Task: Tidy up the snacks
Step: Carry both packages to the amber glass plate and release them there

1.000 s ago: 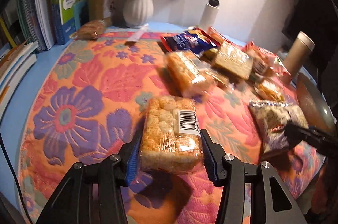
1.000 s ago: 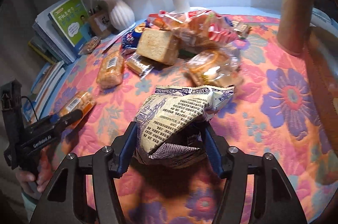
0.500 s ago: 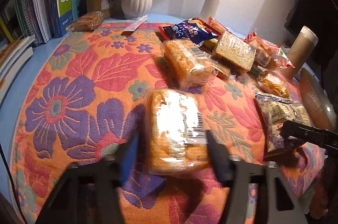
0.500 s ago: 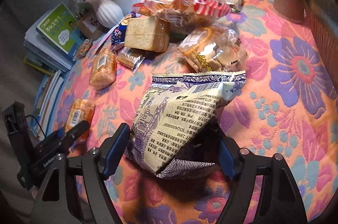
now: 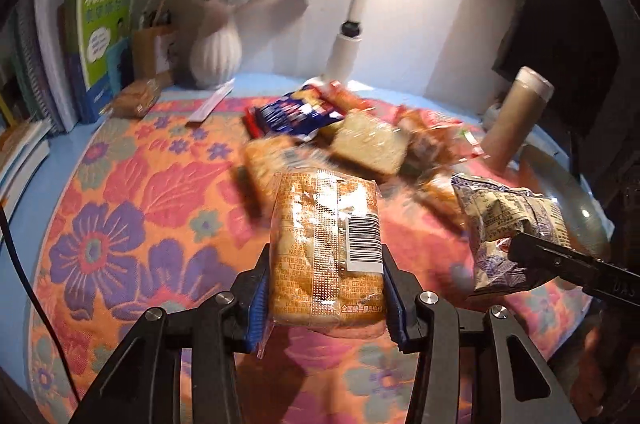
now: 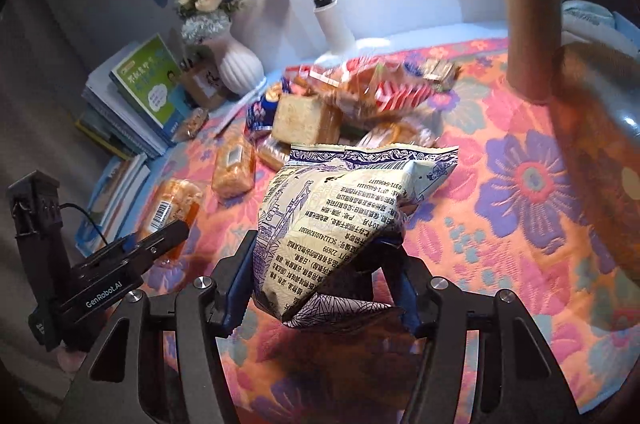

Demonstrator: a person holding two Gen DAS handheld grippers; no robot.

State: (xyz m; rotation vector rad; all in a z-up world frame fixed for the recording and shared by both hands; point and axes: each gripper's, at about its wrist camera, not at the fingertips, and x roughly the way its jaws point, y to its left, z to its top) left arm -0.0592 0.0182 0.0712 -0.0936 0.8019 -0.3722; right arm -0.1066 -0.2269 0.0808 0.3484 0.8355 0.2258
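Fingers of my left gripper (image 5: 325,288) have just closed further on the bread pack (image 5: 325,248), soft and light, gripped across its middle. Right gripper (image 6: 320,284), jaws likewise just tightened, clamps the crinkly snack bag (image 6: 340,224); I judge its contents fragile.

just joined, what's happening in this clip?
A person is sorting snacks on a floral orange-pink tablecloth, one hand-held gripper per hand. The left hand-held gripper is clamped on a clear-wrapped orange cracker pack with a barcode. The right hand-held gripper is clamped on a crumpled white-and-blue printed snack bag. Both sets of jaws have just been closing on their packs. A pile of other wrapped snacks lies behind them, not yet sorted.
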